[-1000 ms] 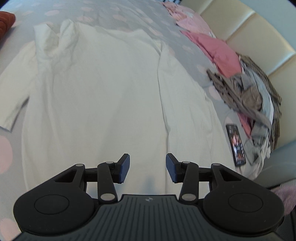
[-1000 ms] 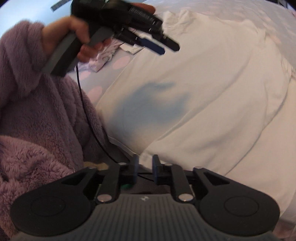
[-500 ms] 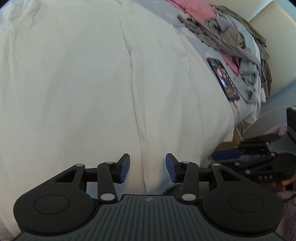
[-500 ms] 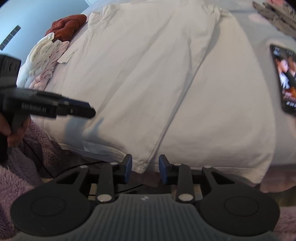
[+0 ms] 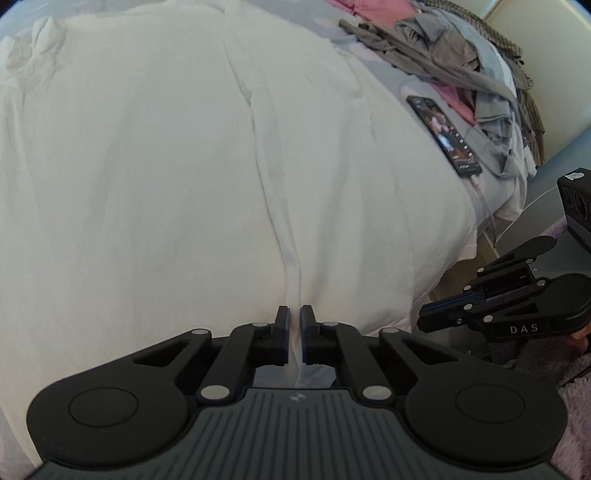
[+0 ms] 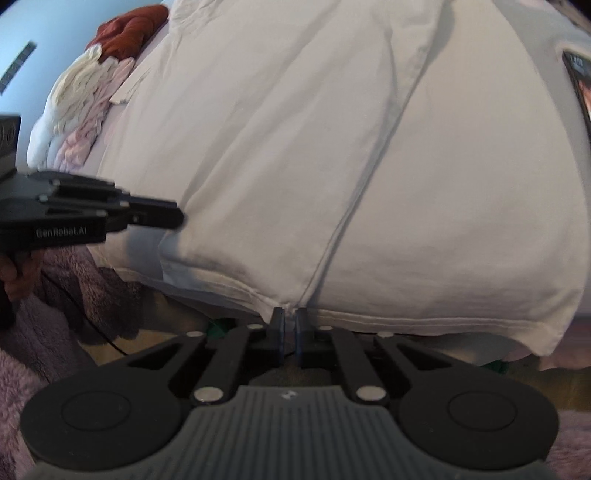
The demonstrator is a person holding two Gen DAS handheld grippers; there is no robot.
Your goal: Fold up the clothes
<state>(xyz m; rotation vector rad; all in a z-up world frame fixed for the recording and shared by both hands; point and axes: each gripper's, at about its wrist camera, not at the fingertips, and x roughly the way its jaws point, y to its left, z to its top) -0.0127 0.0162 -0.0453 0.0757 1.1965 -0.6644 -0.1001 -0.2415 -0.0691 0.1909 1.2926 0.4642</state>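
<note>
A white shirt [image 5: 147,184] lies spread flat on the bed, its bottom hem [image 6: 406,317] hanging over the near edge. My left gripper [image 5: 294,323] is shut on a lengthwise fold of the shirt at the hem, and white cloth shows between its pads. In the right wrist view, the left gripper [image 6: 179,218] pokes in from the left at the shirt's corner. My right gripper [image 6: 290,315] is closing its jaws on the hem where a seam meets it; the cloth sits at the fingertips. In the left wrist view, the right gripper [image 5: 423,317] sits at the shirt's right edge.
A phone [image 5: 443,136] with a lit screen lies right of the shirt, beside a heap of grey and pink clothes [image 5: 461,66]. A rust-red garment [image 6: 129,29] and a cream and pink pile [image 6: 85,96] lie far left. A purple fleece sleeve [image 6: 55,295] is near.
Both grippers came down to the shirt's near hem and their jaws went from open to nearly together, the left on a fold and the right at the seam.
</note>
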